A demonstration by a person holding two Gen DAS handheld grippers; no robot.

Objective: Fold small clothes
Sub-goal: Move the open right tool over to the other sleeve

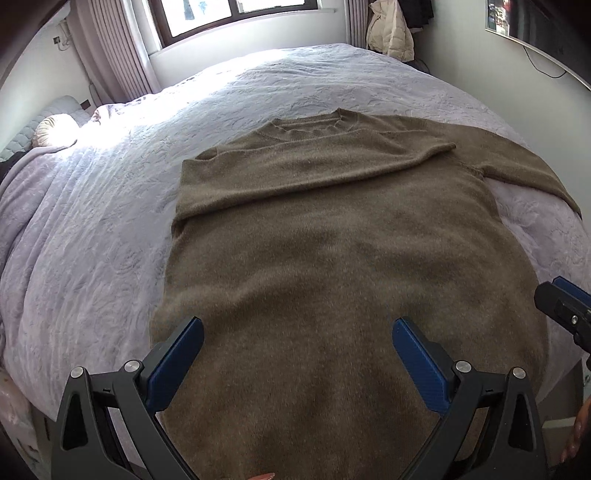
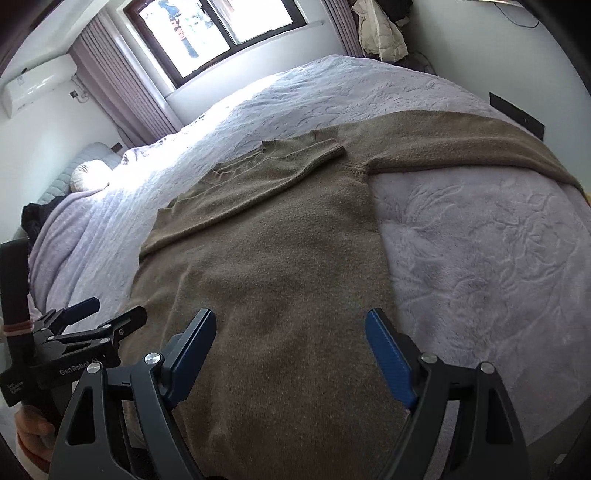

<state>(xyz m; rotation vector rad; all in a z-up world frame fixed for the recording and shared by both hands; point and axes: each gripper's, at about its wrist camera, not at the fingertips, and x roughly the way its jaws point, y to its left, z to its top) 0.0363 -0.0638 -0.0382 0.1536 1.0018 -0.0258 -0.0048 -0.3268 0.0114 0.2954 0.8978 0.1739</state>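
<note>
A brown knit sweater (image 1: 332, 240) lies flat on the bed, neck toward the window. One sleeve (image 1: 314, 166) is folded across the chest. The other sleeve (image 1: 517, 158) stretches out to the right. My left gripper (image 1: 298, 322) hovers open over the sweater's lower left part with nothing between its pads. In the right wrist view the sweater (image 2: 277, 258) fills the middle, and my right gripper (image 2: 291, 314) stands open above its lower right part, holding nothing. The left gripper (image 2: 110, 310) shows at the left edge of that view, beside the hem.
A lavender quilted bedspread (image 1: 92, 240) covers the bed, with bare cover (image 2: 480, 258) right of the sweater. A pillow (image 1: 55, 127) lies far left. Window (image 1: 229, 11), curtains and a hanging coat (image 1: 388, 29) stand behind. A hand (image 2: 29, 432) holds the left gripper.
</note>
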